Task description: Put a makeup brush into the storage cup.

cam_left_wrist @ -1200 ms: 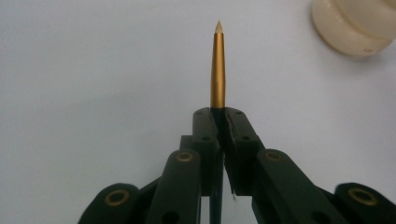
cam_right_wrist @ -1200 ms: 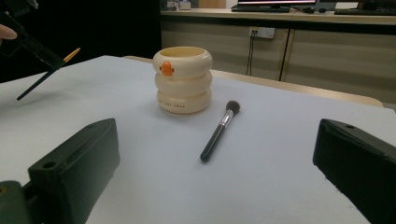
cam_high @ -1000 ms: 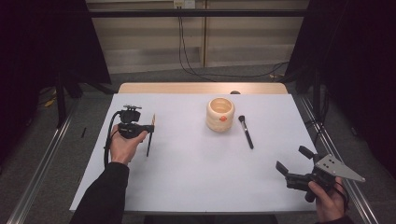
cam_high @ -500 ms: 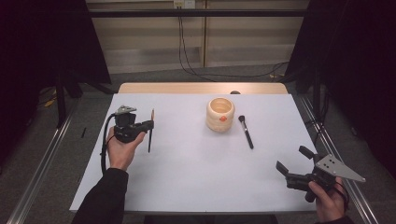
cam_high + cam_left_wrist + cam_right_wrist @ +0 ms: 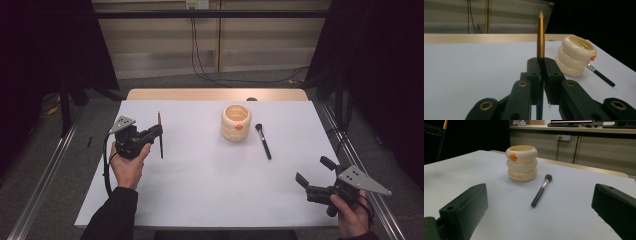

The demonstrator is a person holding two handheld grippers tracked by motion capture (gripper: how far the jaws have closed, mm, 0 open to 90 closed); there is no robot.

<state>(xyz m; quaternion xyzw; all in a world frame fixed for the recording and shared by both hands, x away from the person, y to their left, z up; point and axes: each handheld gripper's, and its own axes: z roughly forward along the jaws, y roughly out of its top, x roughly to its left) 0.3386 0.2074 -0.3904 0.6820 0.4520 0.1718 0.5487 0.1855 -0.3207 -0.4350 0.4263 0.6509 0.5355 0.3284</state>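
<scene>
My left gripper point(image 5: 157, 132) point(image 5: 541, 68) is shut on a slim gold pen-like stick point(image 5: 160, 135) point(image 5: 540, 37), held clear of the white table's left side; in the left gripper view it stands upright between the jaws. A cream ringed cup point(image 5: 235, 122) point(image 5: 575, 57) point(image 5: 521, 163) with an orange duck bill stands at the centre back. A black makeup brush point(image 5: 263, 142) point(image 5: 601, 75) point(image 5: 541, 190) lies just right of it. My right gripper point(image 5: 314, 170) point(image 5: 540, 220) stands open and empty at the front right, pointing toward the brush and cup.
The white table point(image 5: 200, 200) has a wooden strip point(image 5: 215, 94) along its far edge. Metal rails point(image 5: 45, 175) run down both sides on the floor. Cables hang at the back wall.
My left hand has risen slightly and turned with the stick still in its jaws, so its grey plate now shows at the left. The right hand has kept still.
</scene>
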